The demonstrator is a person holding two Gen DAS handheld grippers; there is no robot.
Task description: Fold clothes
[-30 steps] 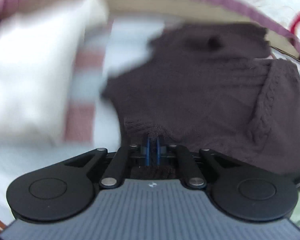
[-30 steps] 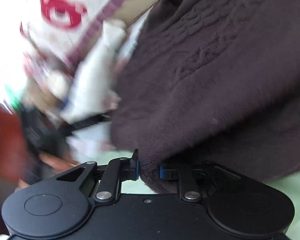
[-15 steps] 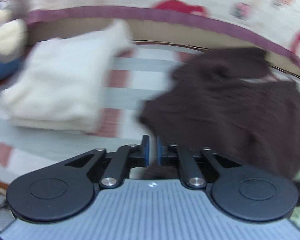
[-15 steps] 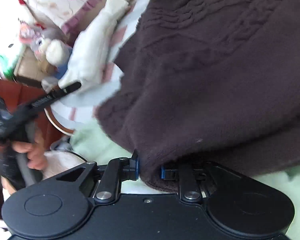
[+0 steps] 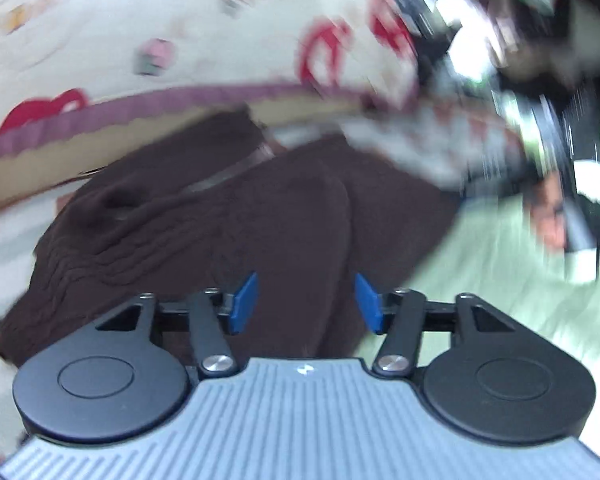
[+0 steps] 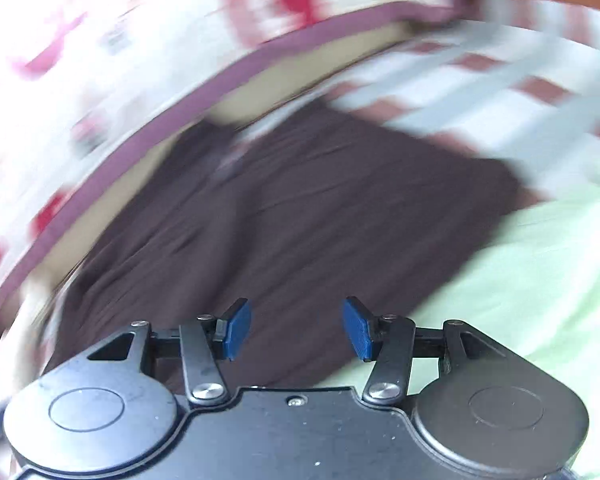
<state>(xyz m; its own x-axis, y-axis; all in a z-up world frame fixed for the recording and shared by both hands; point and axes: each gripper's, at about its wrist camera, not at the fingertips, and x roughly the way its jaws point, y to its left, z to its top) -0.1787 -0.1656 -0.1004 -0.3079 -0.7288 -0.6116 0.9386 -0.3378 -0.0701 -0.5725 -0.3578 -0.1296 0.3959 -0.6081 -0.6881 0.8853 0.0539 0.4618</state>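
Both my claws are spread and hold nothing. Just ahead of my left claw (image 5: 306, 302) and my right claw (image 6: 296, 330), the brown sweater (image 5: 228, 232) lies bunched on the bed, partly over a pale green cloth (image 5: 500, 264). Its bulk runs forward and leftward from my left claw, which looks nearer. Beyond, a patterned quilt (image 5: 180, 28) rises.

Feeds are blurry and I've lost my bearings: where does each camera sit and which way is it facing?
Left wrist: on the left gripper, facing along its open fingers over the brown sweater; a blurred hand at right.
Right wrist: on the right gripper, fingers open, facing the same sweater.
Shared: sweater, green sheet, patterned quilt.
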